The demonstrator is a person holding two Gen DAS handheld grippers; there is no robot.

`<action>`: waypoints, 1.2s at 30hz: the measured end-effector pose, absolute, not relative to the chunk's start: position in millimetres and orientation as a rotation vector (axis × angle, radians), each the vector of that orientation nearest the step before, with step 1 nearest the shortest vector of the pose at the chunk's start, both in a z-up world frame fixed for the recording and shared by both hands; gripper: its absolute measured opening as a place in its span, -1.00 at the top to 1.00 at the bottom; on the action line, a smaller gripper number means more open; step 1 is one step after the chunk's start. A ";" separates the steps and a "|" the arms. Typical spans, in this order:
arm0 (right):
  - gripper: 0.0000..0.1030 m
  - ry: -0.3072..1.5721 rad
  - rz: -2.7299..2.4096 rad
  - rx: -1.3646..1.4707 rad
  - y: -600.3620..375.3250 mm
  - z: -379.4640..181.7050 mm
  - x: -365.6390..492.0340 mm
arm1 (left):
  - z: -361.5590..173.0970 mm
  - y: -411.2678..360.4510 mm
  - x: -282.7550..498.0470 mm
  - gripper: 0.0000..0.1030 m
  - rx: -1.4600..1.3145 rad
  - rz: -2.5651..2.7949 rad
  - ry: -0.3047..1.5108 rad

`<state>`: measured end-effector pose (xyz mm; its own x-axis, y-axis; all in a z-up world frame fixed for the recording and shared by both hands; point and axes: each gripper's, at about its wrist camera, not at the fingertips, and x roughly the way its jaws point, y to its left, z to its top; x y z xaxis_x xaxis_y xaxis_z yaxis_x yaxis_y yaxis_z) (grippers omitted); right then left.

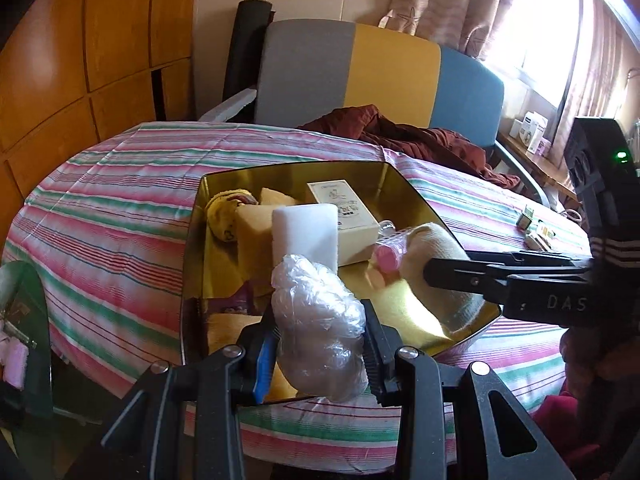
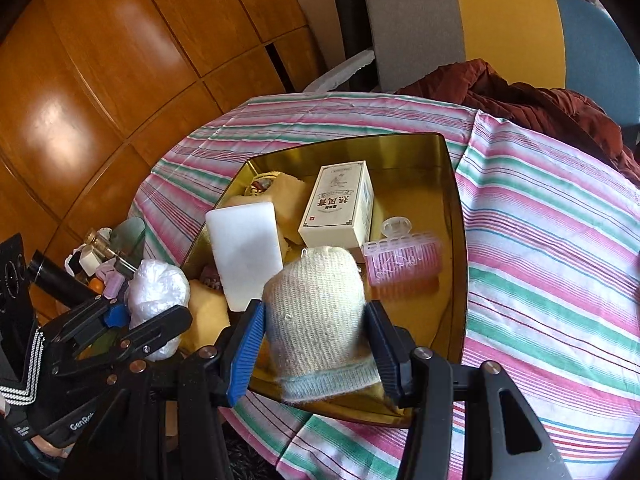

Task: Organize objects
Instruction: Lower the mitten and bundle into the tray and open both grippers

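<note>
A gold metal tray (image 1: 192, 240) (image 2: 460, 216) sits on a striped cloth. It holds a white foam block (image 1: 304, 232) (image 2: 244, 252), a cream box (image 1: 348, 212) (image 2: 340, 204), a pink hair roller (image 1: 386, 258) (image 2: 404, 264) and yellow sponges (image 1: 252, 228). My left gripper (image 1: 320, 344) is shut on a crumpled clear plastic bag (image 1: 320, 320) (image 2: 158, 284) over the tray's near left edge. My right gripper (image 2: 316, 344) is shut on a cream knitted sock (image 2: 316, 312) (image 1: 432, 248) over the tray's near right part.
A red-brown garment (image 1: 420, 136) lies at the far side by a grey, yellow and blue chair (image 1: 360, 72). Small boxes (image 1: 536, 232) lie on the cloth at the right. Clutter (image 2: 104, 264) stands left of the table. Wooden panels (image 2: 100, 80) line the left.
</note>
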<state>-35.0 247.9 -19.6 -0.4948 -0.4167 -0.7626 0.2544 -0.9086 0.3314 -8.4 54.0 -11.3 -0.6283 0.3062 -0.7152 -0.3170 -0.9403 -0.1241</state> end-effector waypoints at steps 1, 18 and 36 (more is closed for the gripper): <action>0.00 -0.248 -2.412 1.302 248.3 -20.8 -35.9 | -11.5 55.1 -8.6 0.27 -1.122 2.558 0.020; 0.00 -0.290 -2.412 1.321 253.6 -27.0 -40.7 | -17.4 67.5 -15.8 0.26 -1.149 2.538 0.048; -0.05 -0.348 -2.390 1.340 252.0 -36.7 -48.2 | -22.8 63.5 -26.9 -0.16 -1.165 2.555 0.007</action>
<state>-48.2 252.0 -36.7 -0.4749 -0.4383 -0.7631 0.2023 -0.8983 0.3901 -26.9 63.5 -22.8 -0.6104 0.2957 -0.7348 -0.2998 -0.9449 -0.1313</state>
